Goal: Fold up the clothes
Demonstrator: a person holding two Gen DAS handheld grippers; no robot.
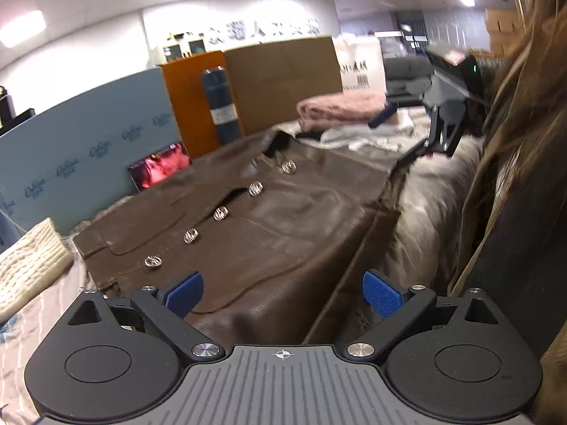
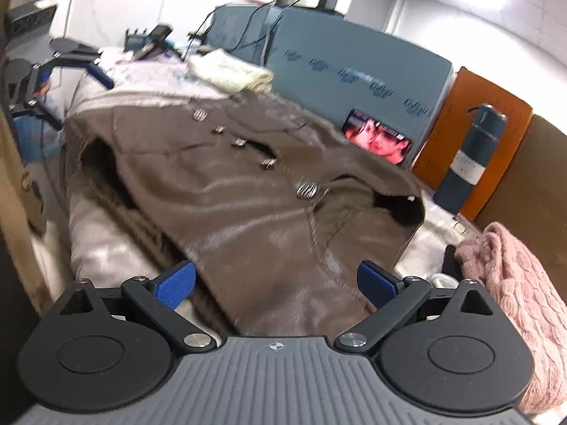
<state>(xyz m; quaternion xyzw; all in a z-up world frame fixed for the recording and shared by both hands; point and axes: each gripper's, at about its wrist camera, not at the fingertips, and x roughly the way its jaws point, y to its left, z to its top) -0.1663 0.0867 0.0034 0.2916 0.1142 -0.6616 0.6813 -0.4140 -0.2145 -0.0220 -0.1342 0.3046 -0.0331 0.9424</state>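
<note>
A brown leather jacket (image 1: 269,226) with a row of silver buttons (image 1: 221,213) lies flat on a pale cloth-covered table (image 1: 425,198). My left gripper (image 1: 283,295) hovers over the jacket's near edge, blue pads wide apart and nothing pressed between them. The right gripper (image 1: 397,138) shows at the far right by the collar end, also open. In the right wrist view the jacket (image 2: 248,205) fills the middle, its dark neck opening (image 2: 404,212) to the right. My right gripper (image 2: 276,285) stands open above the jacket's near edge. The left gripper (image 2: 71,95) appears at far left.
A folded pink knit (image 1: 340,108) (image 2: 524,283) lies beyond the collar end, a cream knit (image 1: 28,265) (image 2: 230,71) at the other end. A blue partition (image 1: 88,134), a lit screen (image 1: 159,168), a dark blue bottle (image 1: 221,106) and an orange board (image 1: 184,99) line the far side. A person's tan coat (image 1: 524,148) borders the near side.
</note>
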